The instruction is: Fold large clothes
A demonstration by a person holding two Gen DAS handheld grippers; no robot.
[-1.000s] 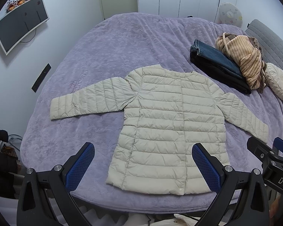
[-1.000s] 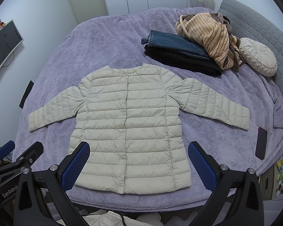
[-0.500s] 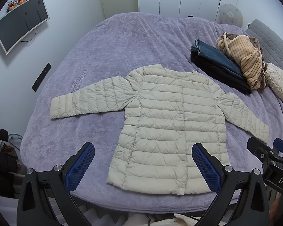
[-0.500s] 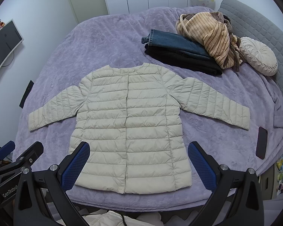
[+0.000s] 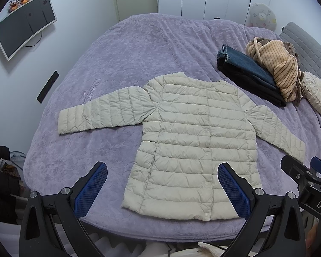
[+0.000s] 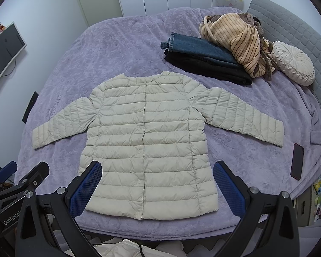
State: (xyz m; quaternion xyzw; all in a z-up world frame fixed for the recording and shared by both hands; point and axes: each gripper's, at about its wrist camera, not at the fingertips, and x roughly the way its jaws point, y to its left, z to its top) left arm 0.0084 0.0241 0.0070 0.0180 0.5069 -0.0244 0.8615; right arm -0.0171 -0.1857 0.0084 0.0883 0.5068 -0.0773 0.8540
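Note:
A cream quilted puffer jacket (image 5: pixel 194 141) lies flat and buttoned on the purple bed, both sleeves spread out to the sides; it also shows in the right wrist view (image 6: pixel 147 141). My left gripper (image 5: pixel 160 190) is open and empty, held above the jacket's hem near the bed's front edge. My right gripper (image 6: pixel 157 188) is open and empty, also above the hem. The right gripper's body shows at the left wrist view's right edge (image 5: pixel 306 177), and the left gripper's body shows at the right wrist view's left edge (image 6: pixel 17 182).
Folded jeans (image 6: pixel 199 49) on a black garment (image 6: pixel 209 68), a striped beige bag (image 6: pixel 235 40) and a round cushion (image 6: pixel 293 62) lie at the back right. A dark phone (image 6: pixel 297 160) lies near the bed's right edge. A monitor (image 5: pixel 23 25) hangs on the left wall.

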